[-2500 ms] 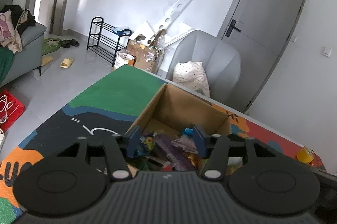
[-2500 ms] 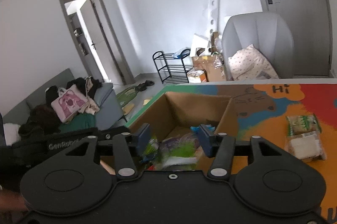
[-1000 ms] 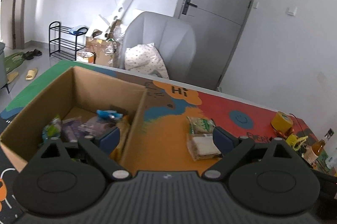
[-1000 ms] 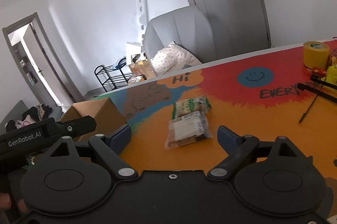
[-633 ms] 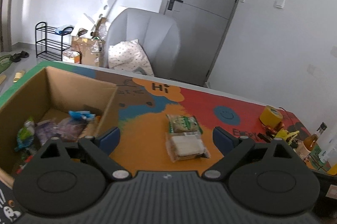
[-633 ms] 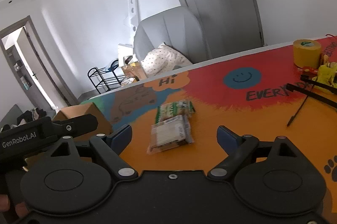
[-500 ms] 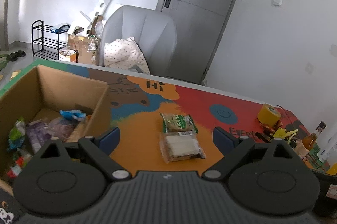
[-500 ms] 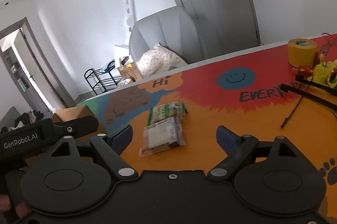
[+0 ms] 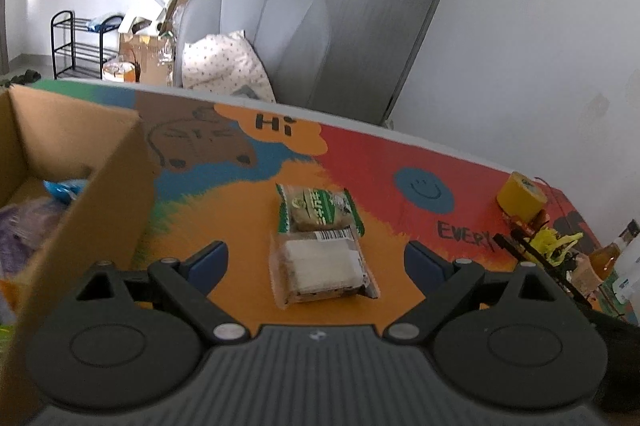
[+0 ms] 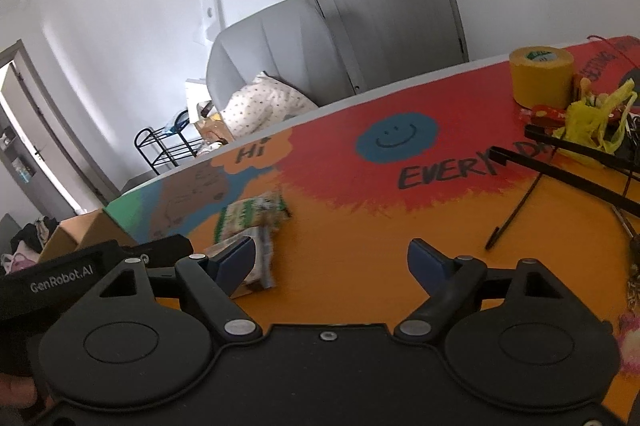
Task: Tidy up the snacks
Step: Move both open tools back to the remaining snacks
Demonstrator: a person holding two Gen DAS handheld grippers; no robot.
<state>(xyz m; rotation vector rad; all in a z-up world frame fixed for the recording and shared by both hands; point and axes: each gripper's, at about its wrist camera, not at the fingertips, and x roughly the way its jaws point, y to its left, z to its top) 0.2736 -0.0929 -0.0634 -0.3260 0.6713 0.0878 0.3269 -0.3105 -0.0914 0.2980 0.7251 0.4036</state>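
Two snack packs lie on the colourful table mat: a clear pack with a white wafer (image 9: 324,268) and, just beyond it, a green-printed pack (image 9: 318,211). My left gripper (image 9: 316,260) is open and empty, with its jaws on either side of the clear pack. The cardboard box (image 9: 96,209) with several snacks inside stands to the left. In the right wrist view the green pack (image 10: 252,211) and the clear pack (image 10: 262,258) lie to the left. My right gripper (image 10: 332,260) is open and empty over bare orange mat.
A yellow tape roll (image 10: 540,77), a yellow bag (image 10: 596,117) and black rods (image 10: 560,173) crowd the table's right end. Bottles (image 9: 608,258) stand at the far right. A grey chair (image 9: 260,37) is behind the table. The left gripper's body (image 10: 92,266) shows at the left.
Both grippers have swung right, away from the box, and opened wide. The two packs are now centred between the left jaws and have slid to the left in the right wrist view.
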